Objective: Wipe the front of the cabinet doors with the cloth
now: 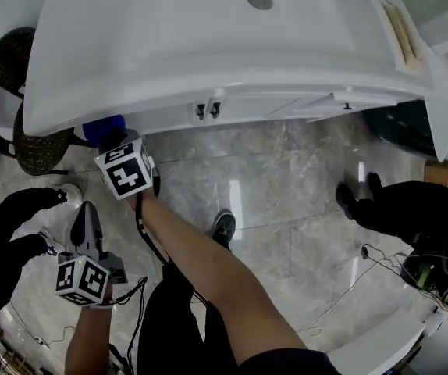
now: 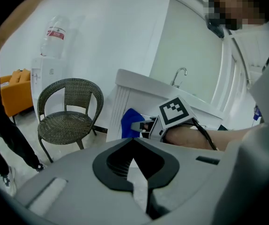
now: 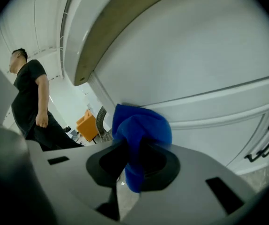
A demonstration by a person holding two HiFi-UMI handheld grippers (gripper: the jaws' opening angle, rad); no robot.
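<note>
The white cabinet (image 1: 161, 120) stands under a sink, with two dark door handles (image 1: 207, 110) at its middle. My right gripper (image 1: 111, 135) is shut on a blue cloth (image 1: 101, 128) and holds it at the cabinet's left end, under the counter's lip. In the right gripper view the cloth (image 3: 141, 130) bulges out of the jaws against the panelled door (image 3: 209, 78), with a handle (image 3: 265, 142) off to the right. My left gripper (image 1: 87, 209) hangs lower and further left, away from the cabinet, shut and empty. From it I see the cloth (image 2: 130, 121).
A wicker chair (image 1: 21, 143) stands just left of the cabinet. A person in black (image 3: 31, 102) stands beyond it, by a water dispenser (image 2: 48, 55). Another person's shoes (image 1: 360, 194) and loose cables (image 1: 380, 264) are on the tiled floor to the right.
</note>
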